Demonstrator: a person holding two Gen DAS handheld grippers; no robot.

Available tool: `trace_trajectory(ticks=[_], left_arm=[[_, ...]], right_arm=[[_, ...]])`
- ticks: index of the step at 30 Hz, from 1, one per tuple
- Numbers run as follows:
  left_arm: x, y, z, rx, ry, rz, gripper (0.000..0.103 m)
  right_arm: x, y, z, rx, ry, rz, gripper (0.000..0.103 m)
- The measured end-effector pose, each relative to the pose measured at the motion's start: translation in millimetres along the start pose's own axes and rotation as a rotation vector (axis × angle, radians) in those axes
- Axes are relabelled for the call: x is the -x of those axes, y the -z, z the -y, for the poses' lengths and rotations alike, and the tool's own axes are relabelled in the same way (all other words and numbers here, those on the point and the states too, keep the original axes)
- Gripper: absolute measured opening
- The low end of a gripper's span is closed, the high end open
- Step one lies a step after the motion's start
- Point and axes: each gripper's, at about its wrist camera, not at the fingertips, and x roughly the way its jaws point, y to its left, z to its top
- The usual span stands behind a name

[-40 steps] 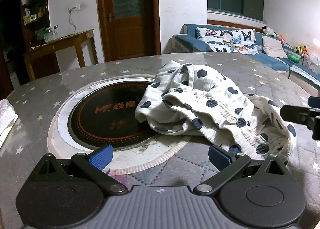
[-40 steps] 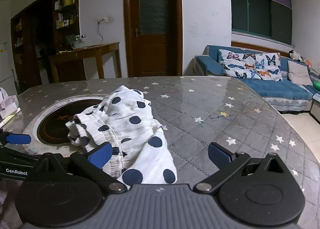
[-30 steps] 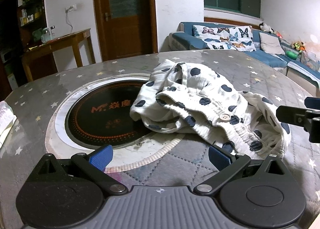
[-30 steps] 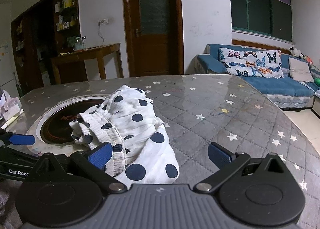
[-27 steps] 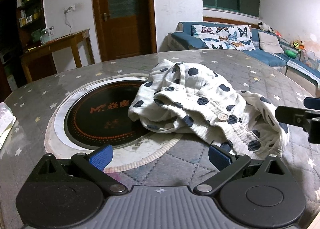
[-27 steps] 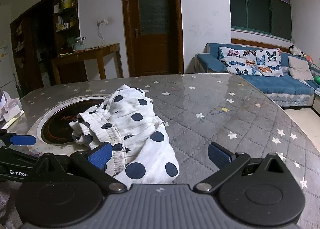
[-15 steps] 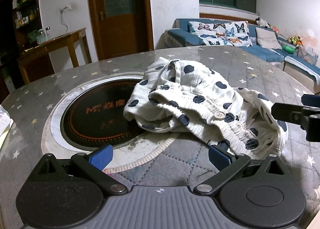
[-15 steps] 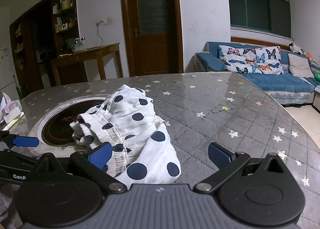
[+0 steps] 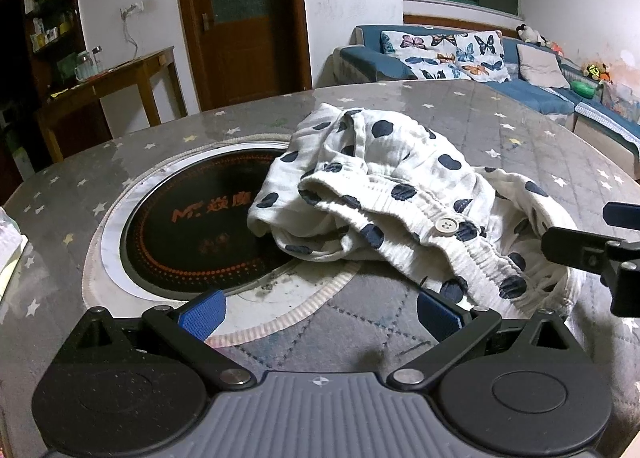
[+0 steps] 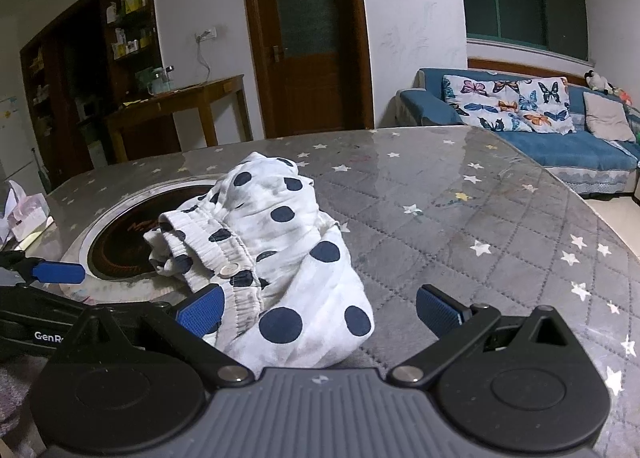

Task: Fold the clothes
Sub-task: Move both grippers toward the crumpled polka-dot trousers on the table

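Far side of the crumpled polka-dot garment (image 9: 400,193) folds under itself, so its shape can't be read. It covers the right part of the black cooktop disc (image 9: 192,230); the printed logo is cut off by the cloth. In the right wrist view only the left gripper's (image 10: 60,272) one blue pad and "GenR" show; the rest runs off the frame. Tissue pack (image 10: 26,213) is clipped at the edge. Shelf items (image 10: 128,29) are too small to identify.
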Motion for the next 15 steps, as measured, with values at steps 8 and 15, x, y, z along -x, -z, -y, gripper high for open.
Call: trace_trajectory(ticks=[8,15], left_arm=[[-0.8,-3.9,0.5,0.000,0.006,-0.003,0.103],[-1.6,-8.2,0.6,-0.004,0.004,0.001,0.103]], right_arm=[[1.6,-1.3,3.0,-0.010,-0.007,0.004,0.103],[1.2,-0.4,3.9,-0.007,-0.008,-0.005,0.103]])
